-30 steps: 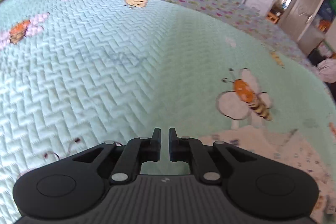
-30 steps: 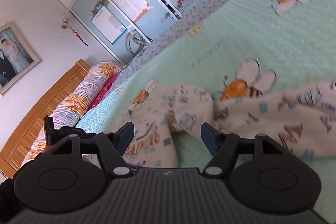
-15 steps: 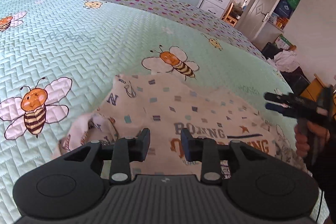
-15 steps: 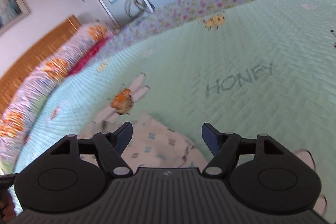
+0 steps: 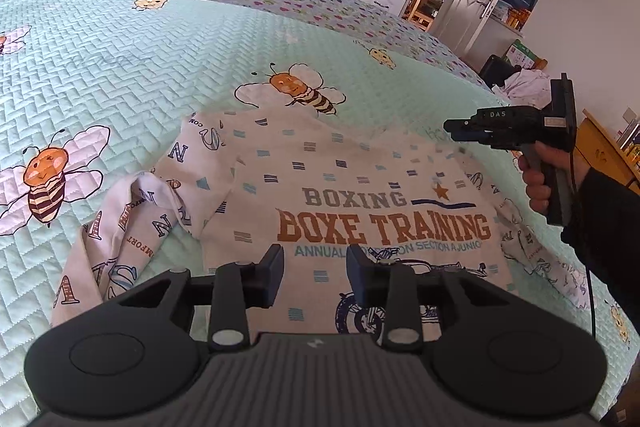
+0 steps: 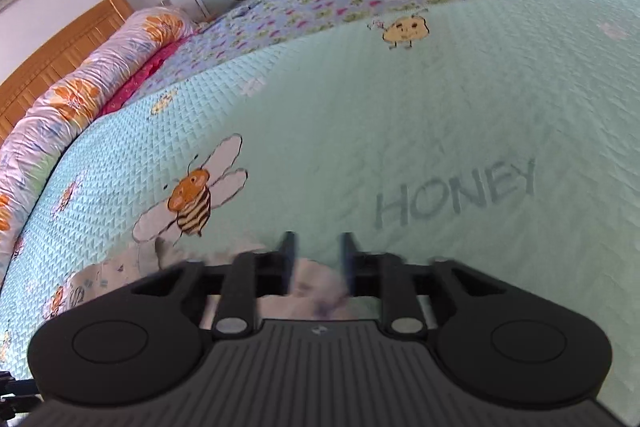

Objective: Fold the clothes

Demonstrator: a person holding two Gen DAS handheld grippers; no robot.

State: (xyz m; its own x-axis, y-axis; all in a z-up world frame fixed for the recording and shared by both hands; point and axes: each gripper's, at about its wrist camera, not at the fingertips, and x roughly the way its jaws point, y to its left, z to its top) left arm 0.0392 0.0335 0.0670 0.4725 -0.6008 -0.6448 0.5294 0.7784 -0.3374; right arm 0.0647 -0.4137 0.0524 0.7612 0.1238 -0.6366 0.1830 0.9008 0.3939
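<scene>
**Printed shirt lying face-up on the bed, both grippers closing in**

The shirt [image 5: 360, 203] is lying spread on the green bee quilt [image 5: 120, 67] with its "BOXE TRAINING" print facing up, body mostly flat. One sleeve [image 5: 120, 227] is bunching in twisted folds off to the left side, and the opposite edge is rumpling near the bed's right margin. That flat, print-up lay is giving a clear view of the body, but the crumpled sleeve is keeping the outline uneven, so it would fit either a garment being smoothed for folding or one partway through.

The left gripper [image 5: 315, 275] is hovering over the shirt's near hem, its jaws parted by a moderate gap and gripping nothing; it is probably placed to take that edge. The right gripper [image 6: 316, 259] is reaching over the far right corner, held by a hand [image 5: 540, 183] in a dark sleeve. Its jaws are standing partly apart with pale, blurred cloth showing between them; whether they are pinching it I cannot tell.

Beyond, a rolled floral duvet [image 6: 80, 99] is resting along the headboard.
</scene>
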